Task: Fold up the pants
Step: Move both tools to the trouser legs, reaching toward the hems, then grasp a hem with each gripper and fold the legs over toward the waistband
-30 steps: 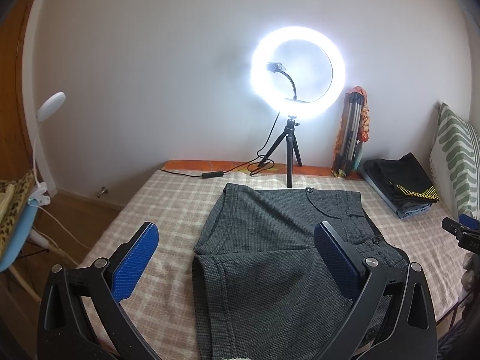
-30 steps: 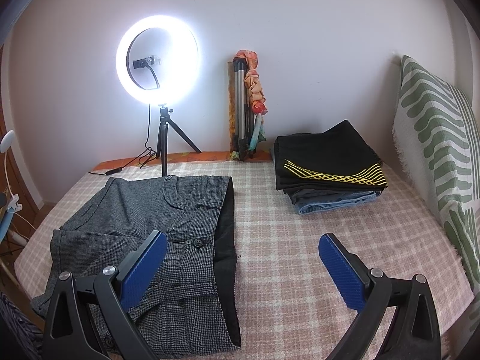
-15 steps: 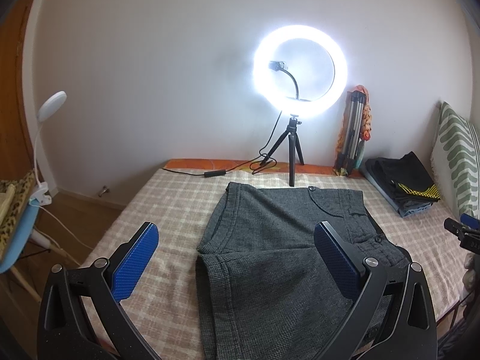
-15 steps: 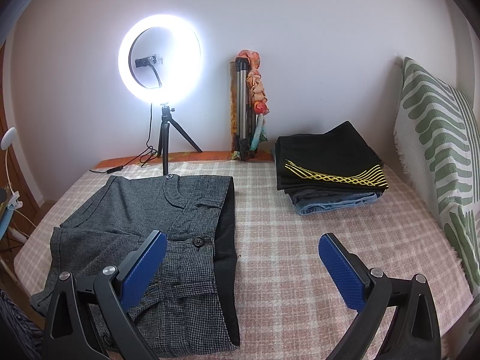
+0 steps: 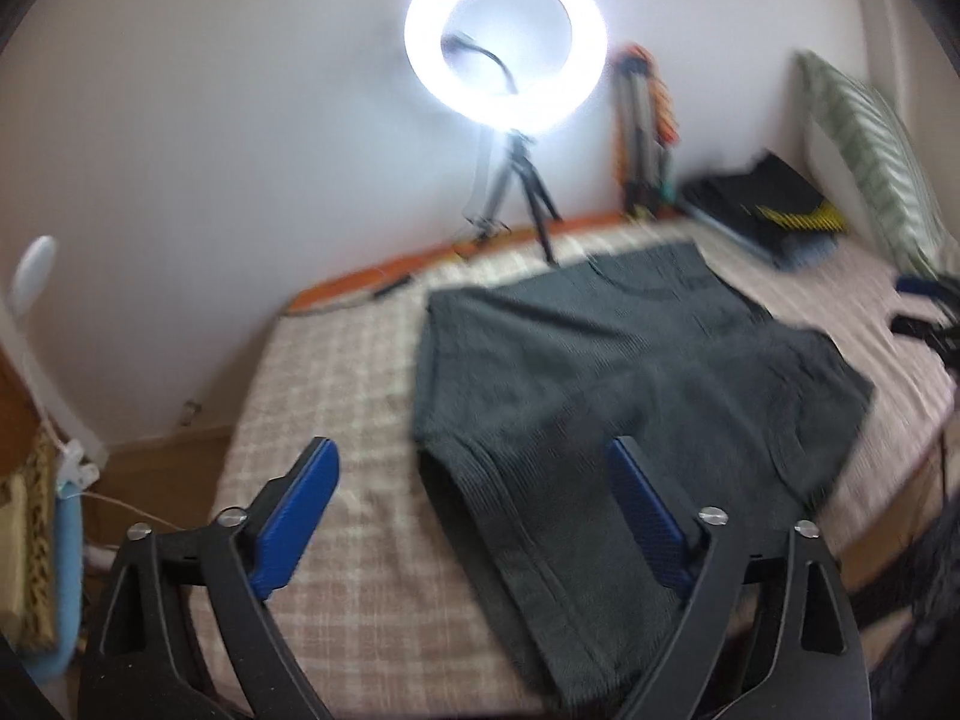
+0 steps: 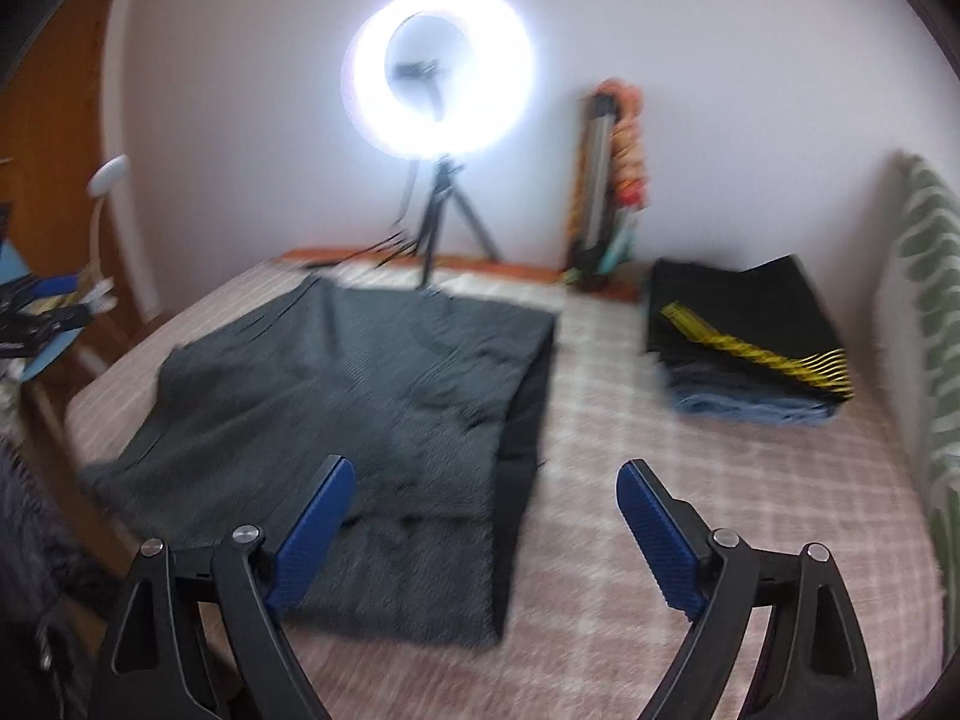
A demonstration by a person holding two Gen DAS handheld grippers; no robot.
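— Pants (image 5: 600, 384): how many are seen, and where?
— One grey pair is laid flat on the checked bed cover (image 5: 336, 360), below the single ring light (image 5: 504, 42) on its tripod.
— And the grippers?
— Two are counted. The left gripper (image 5: 474, 516) is held with jaws apart above the near leg hem; nothing is gripped. The right gripper (image 6: 486, 522) is likewise spread wide over the pants' right edge.
— Anything else?
— One stack of folded clothes (image 6: 744, 342) and one striped pillow (image 6: 927, 312) are seen at the right.

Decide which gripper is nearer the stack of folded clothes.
Right. The right gripper hovers at the pants' right edge, the folded stack just beyond; the left gripper hovers over their far left side.
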